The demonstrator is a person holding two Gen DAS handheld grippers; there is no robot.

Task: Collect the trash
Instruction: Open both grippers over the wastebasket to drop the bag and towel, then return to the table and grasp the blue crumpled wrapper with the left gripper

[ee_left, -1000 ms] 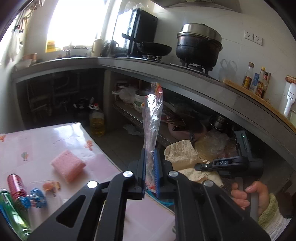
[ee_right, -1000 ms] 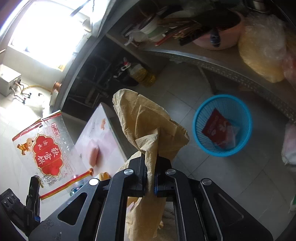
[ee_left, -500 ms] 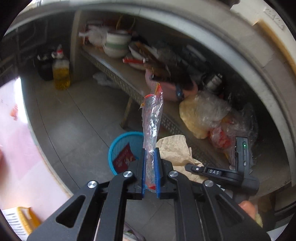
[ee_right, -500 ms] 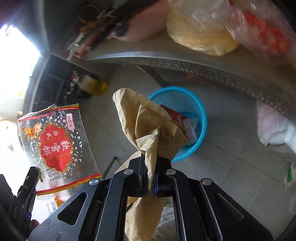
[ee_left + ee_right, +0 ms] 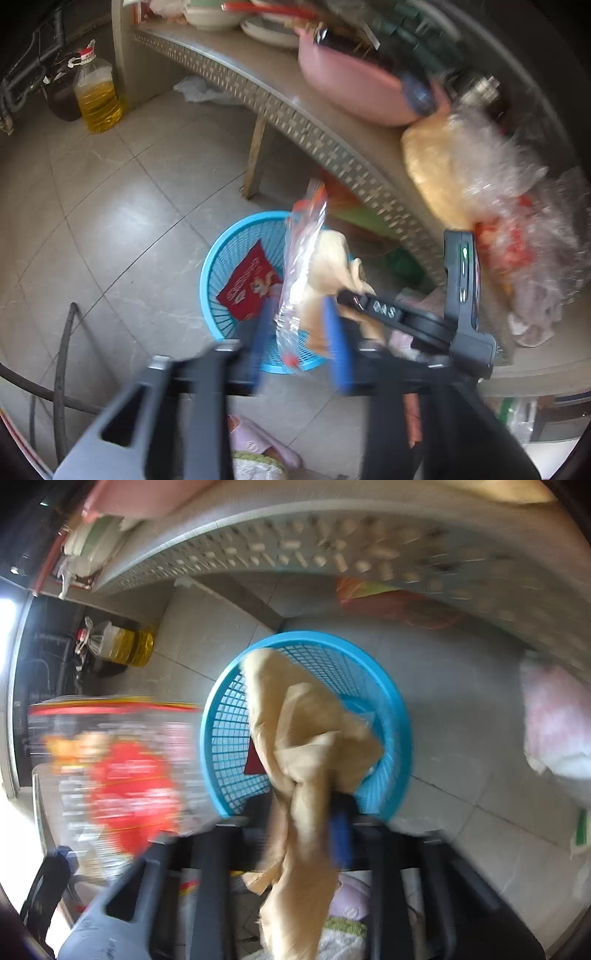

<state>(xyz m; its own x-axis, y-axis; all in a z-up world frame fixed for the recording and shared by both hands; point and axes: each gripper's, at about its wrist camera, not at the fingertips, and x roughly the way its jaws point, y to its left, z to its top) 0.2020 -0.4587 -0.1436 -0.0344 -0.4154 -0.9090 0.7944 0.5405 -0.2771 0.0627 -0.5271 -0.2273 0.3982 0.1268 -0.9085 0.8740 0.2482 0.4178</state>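
Note:
A blue mesh basket [image 5: 221, 258] stands on the tiled floor with a red packet [image 5: 247, 284] inside. My left gripper [image 5: 299, 332] hovers over its rim, jaws opening. A clear wrapper with red trim [image 5: 301, 251] stands loose between the parted blue pads. In the right wrist view my right gripper [image 5: 306, 819] is right above the same basket [image 5: 399, 720], jaws also opening. Crumpled brown paper [image 5: 306, 738] hangs between the pads over the basket's mouth. The wrapper [image 5: 125, 760] shows blurred at the left.
A perforated metal shelf [image 5: 332, 147] runs just behind the basket, carrying a pink basin [image 5: 354, 92] and plastic bags [image 5: 461, 177]. An oil bottle [image 5: 98, 96] stands far left. A dark hose [image 5: 62, 350] and a slipper [image 5: 258, 439] lie on the floor near me.
Both grippers dropped and tipped down toward the blue basket. Their jaws, shut on the wrapper and the paper before, now stand apart.

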